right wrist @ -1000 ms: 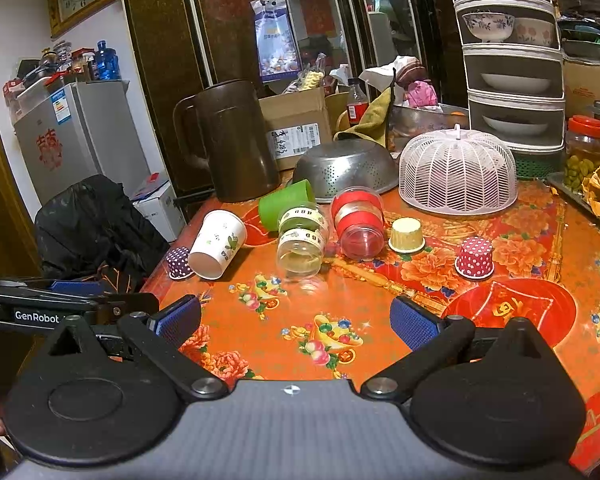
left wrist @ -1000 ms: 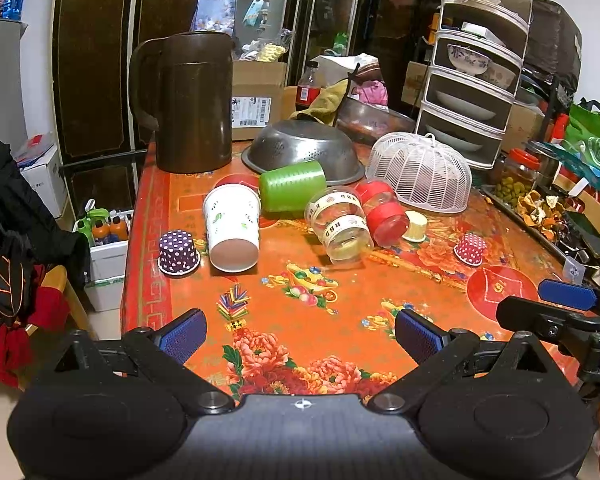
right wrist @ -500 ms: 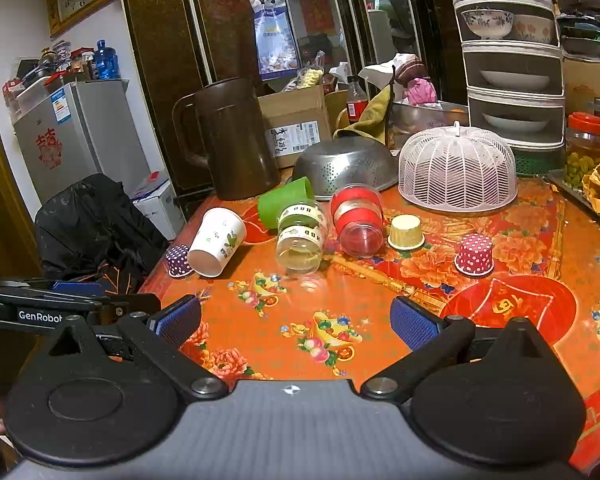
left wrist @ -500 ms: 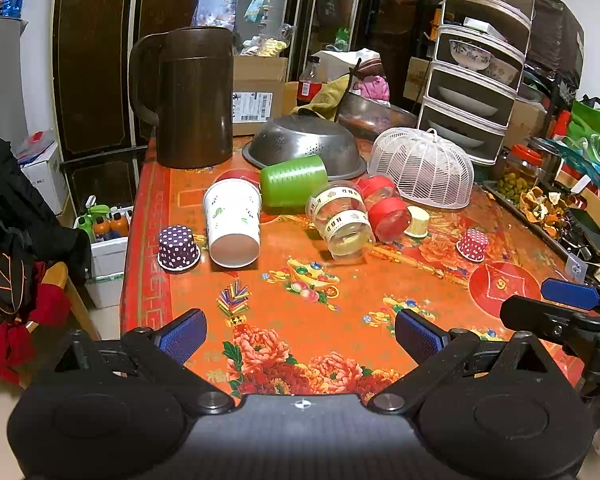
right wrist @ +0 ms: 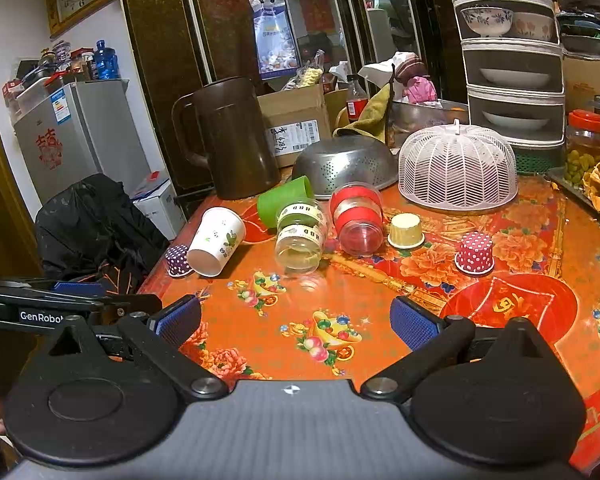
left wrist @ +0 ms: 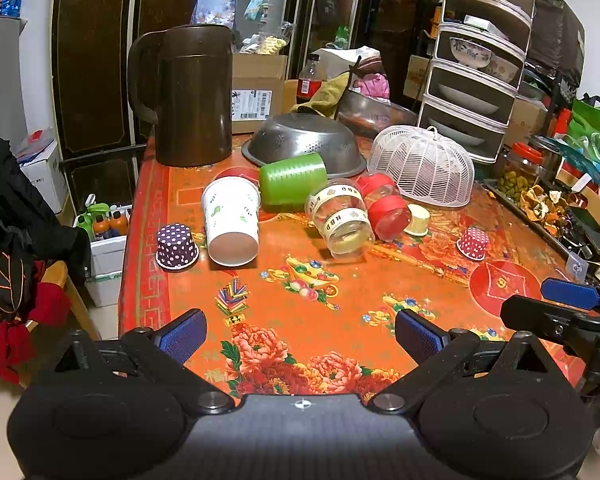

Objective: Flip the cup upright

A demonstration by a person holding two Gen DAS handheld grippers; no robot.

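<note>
A white paper cup [left wrist: 230, 220] lies on its side on the orange table, mouth toward me; it also shows in the right wrist view [right wrist: 217, 240]. A green cup [left wrist: 292, 184] [right wrist: 285, 200] lies on its side behind it. A clear jar [left wrist: 342, 220] [right wrist: 300, 236] and a red jar [left wrist: 384, 206] [right wrist: 356, 218] lie beside it. A purple dotted cup [left wrist: 176, 246], a cream cup [right wrist: 406, 231] and a red dotted cup [left wrist: 473, 243] [right wrist: 475, 253] stand upside down. My left gripper [left wrist: 300, 334] and right gripper [right wrist: 296, 320] are open and empty, near the front edge.
A brown jug [left wrist: 194, 96], an upturned steel colander [left wrist: 304, 144] and a white mesh food cover [left wrist: 424, 170] stand behind the cups. A tiered dish rack [left wrist: 476, 76] is at back right. The table edge [left wrist: 136, 240] drops off at left beside a chair with dark clothes [left wrist: 12, 216].
Both grippers have drifted slightly; the view of the table shifts a little. Nothing on the table has moved.
</note>
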